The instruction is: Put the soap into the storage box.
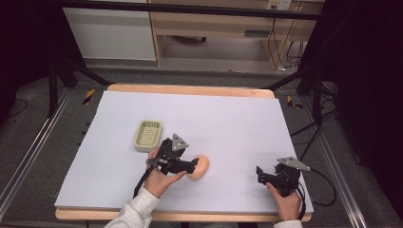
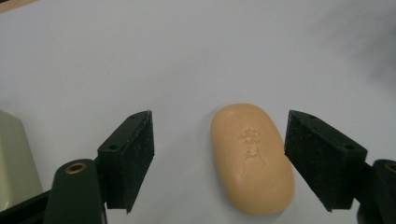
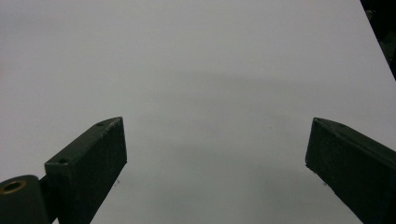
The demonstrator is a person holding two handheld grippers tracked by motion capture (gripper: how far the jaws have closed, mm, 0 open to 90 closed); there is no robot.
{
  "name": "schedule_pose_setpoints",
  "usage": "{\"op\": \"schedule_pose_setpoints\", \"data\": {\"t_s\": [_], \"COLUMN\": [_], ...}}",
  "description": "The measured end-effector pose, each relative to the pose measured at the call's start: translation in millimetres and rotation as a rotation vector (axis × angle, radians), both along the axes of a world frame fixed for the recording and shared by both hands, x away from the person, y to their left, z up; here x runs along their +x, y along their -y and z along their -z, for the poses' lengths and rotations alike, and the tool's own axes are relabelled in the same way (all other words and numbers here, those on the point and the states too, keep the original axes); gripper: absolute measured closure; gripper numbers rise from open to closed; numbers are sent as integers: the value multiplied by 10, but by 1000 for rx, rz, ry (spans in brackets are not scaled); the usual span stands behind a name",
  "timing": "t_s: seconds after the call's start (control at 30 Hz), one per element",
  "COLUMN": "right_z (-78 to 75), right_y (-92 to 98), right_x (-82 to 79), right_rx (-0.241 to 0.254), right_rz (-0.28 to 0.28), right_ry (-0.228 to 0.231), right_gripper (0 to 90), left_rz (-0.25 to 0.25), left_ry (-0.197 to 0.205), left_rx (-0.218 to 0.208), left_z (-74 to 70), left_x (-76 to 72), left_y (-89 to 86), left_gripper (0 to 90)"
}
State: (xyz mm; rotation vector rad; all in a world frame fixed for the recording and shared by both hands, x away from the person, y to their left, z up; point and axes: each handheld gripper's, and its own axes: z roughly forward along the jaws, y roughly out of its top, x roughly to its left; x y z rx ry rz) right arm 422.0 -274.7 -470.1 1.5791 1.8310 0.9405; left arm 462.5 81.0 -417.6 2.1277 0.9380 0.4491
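A peach-coloured bar of soap is lying flat on the white sheet that is covering the desk, a little nearer the front edge than the middle, with a stamped mark showing on its upper face. The left hand-held gripper is sitting right at the soap, its jaws standing wide apart. In the left gripper view the bar is lying between the two black pads, much closer to the right-hand pad, which is looking to be touching or just about touching its side, while the other pad is standing well clear of it. The person's left hand is wrapping around the gripper's body from the front edge, a light sleeve showing at the wrist.

Just beyond that gripper, toward the left edge of the desk, a pale green basket with a slotted bottom is resting on the sheet, near the soap but not touching it.

Close to the front right corner, the right hand-held gripper is being held by the right hand over bare sheet, jaws spread wide, nothing between them.
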Motion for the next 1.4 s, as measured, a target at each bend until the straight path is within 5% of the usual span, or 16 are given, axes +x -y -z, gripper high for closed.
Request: {"op": "schedule_pose_setpoints", "data": {"t_s": [0.6,1.4], "right_z": [3,4], "right_y": [-6,-8], "right_x": [6,10], "right_rx": [-1,0], "right_rz": [-11,-12], "right_ry": [-6,-11], "right_gripper": [58,59], "left_rz": [30,25], "left_ry": [-52,-121], "left_rx": [72,130], "left_z": [188,374], "left_x": [44,141], "left_y": [273,424], "left_gripper": [218,181]}}
